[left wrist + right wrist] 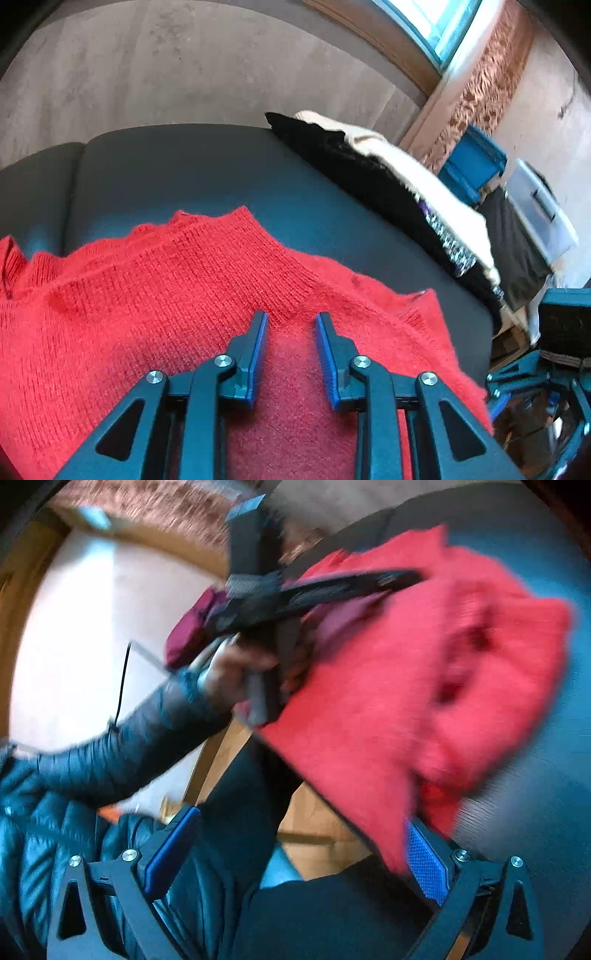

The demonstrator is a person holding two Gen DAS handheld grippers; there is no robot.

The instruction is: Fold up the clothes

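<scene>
Across the left wrist view, the red sweater [155, 295] lies on the dark bench [207, 173]; the left tool [291, 317] hovers over it, jaws parted, holding nothing. A clothes pile [388, 184] sits at two o'clock. Right wrist view (badly blurred): the right tool [295, 845] gapes wide, sweater at one o'clock.

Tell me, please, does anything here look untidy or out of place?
The red sweater lies rumpled on the dark surface, its far edge wavy, not flat. At the right edge, the stack of black and cream clothes sits askew. Both grippers are open: left gripper, right gripper.
</scene>
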